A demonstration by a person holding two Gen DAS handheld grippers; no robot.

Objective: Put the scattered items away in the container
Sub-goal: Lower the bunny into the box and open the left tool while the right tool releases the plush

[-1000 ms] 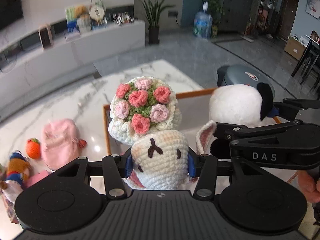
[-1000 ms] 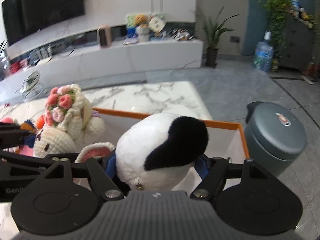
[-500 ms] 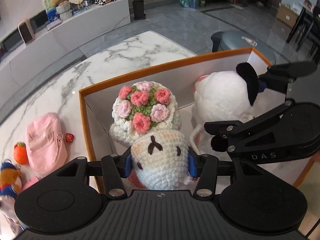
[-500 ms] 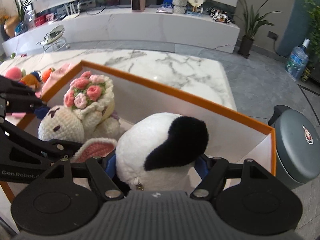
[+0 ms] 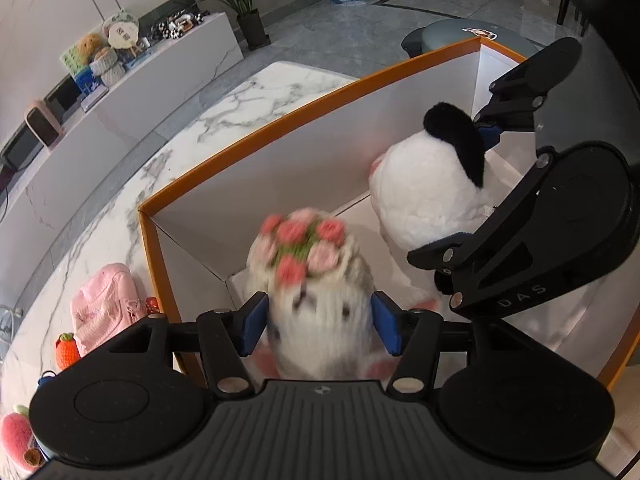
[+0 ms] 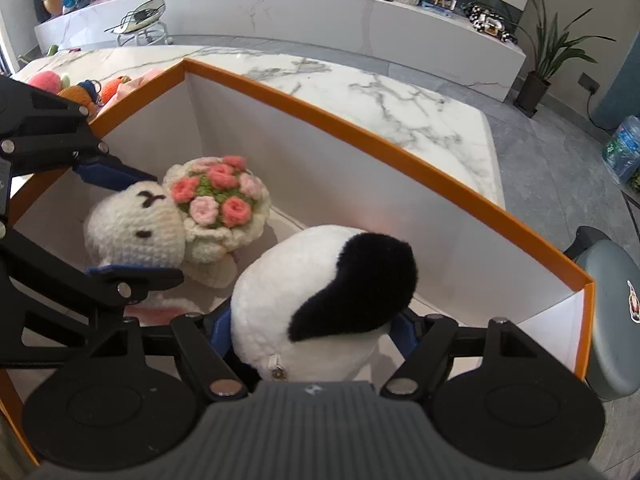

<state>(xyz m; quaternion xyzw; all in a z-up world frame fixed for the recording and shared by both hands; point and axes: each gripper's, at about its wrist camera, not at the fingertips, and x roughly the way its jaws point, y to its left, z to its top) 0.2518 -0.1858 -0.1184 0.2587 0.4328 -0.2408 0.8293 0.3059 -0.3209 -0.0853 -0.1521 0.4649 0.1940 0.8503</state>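
Fingers of my left gripper [image 5: 318,322] stand spread beside the crochet bunny [image 6: 136,226], inside the orange-rimmed box [image 6: 360,130]. My right gripper [image 6: 316,332] pinches the white plush [image 6: 316,300] inside it too.

Marble table [image 5: 120,216] carries orange-rimmed box [image 5: 304,120], pink pouch [image 5: 106,304].

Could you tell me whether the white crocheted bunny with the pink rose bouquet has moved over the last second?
Yes. The white crocheted bunny with the pink rose bouquet has gone down past the orange-rimmed white box's rim and now sits inside its walls.
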